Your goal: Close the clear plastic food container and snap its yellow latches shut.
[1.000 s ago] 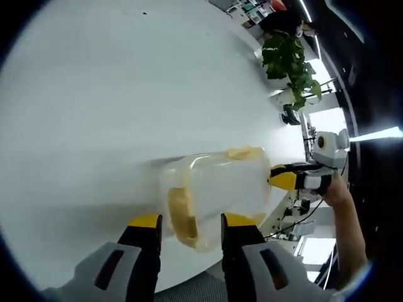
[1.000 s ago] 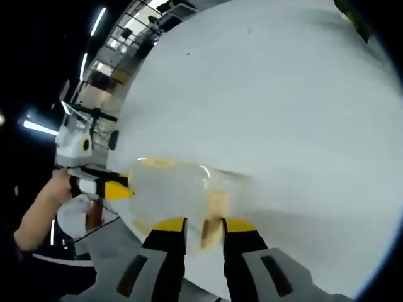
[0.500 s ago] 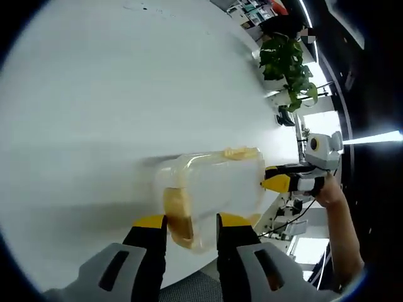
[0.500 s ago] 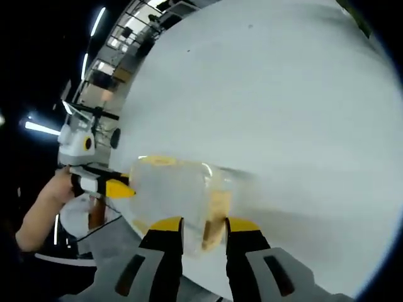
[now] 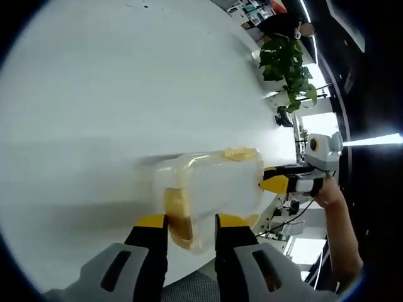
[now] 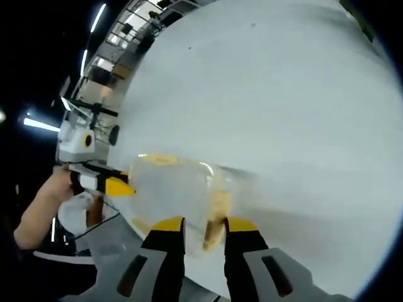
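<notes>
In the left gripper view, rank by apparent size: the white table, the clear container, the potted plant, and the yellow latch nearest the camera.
1. White table, largest.
2. Clear container.
3. Potted plant, though it stands much farther off, so its true size is unsure.
4. Yellow latch, smallest.

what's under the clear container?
The container sits on the white table. Its frosted walls hide the contents and the tabletop beneath.
</notes>
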A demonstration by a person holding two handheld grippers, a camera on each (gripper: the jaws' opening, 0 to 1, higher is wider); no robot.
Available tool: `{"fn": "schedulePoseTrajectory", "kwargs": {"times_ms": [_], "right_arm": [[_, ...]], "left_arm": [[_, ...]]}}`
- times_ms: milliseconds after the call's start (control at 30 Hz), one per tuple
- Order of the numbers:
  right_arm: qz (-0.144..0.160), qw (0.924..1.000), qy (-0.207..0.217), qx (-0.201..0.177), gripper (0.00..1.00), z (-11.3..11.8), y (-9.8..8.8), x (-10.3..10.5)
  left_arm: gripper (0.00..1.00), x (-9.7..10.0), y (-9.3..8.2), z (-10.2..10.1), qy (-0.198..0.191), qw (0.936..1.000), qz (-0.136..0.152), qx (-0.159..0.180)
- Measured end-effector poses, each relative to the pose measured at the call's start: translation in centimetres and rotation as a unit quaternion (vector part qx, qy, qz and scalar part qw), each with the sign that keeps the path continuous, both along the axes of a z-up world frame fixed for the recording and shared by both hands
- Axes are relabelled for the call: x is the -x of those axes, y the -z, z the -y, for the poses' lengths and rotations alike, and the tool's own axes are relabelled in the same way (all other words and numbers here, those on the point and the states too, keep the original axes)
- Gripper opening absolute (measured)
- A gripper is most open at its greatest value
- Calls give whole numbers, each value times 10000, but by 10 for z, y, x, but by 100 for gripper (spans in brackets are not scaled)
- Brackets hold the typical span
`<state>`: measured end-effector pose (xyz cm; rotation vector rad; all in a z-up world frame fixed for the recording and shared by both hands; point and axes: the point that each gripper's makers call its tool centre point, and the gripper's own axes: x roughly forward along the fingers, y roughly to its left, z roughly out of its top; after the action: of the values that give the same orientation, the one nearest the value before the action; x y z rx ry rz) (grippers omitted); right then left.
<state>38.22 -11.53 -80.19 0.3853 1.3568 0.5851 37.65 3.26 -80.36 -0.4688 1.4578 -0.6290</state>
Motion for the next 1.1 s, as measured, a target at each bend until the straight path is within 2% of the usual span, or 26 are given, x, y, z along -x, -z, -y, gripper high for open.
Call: {"fn": "schedulePoseTrajectory", "kwargs": {"times_ms": [167, 367, 400, 433, 467, 500, 567, 833, 1100], "right_arm": [[-79, 10000, 8, -25, 20, -1, 1, 0], [-115, 9999, -10, 119, 20, -3, 0, 1], [-142, 9999, 50, 55, 19, -6, 1, 2], [-315, 9976, 560, 270, 19, -4, 1, -2], [-195, 9996, 100, 180, 19, -6, -3, -1], [-191, 9996, 59, 212, 19, -8, -4, 0], [-191, 9994, -45, 279, 20, -7, 0, -1], [-275, 9995, 95, 92, 22, -7, 2, 0], [-270, 9996, 43, 90, 22, -7, 1, -1]], "left_arm": [[25, 3, -2, 2, 28, 10000, 4, -17], [25, 2, 0, 2, -43, 10000, -22, -12], [26, 6, 0, 8, -113, 9998, -39, 134], [26, 11, 2, 1, -139, 9996, -257, -57], [26, 6, 3, 3, -61, 10000, -15, -33], [26, 5, 3, 5, -20, 10000, 62, -51], [27, 5, 4, 4, -2, 10000, -37, -27], [28, 6, 2, 5, 2, 9999, -77, -72], [29, 2, 0, 5, 73, 9999, -13, -129]]}}
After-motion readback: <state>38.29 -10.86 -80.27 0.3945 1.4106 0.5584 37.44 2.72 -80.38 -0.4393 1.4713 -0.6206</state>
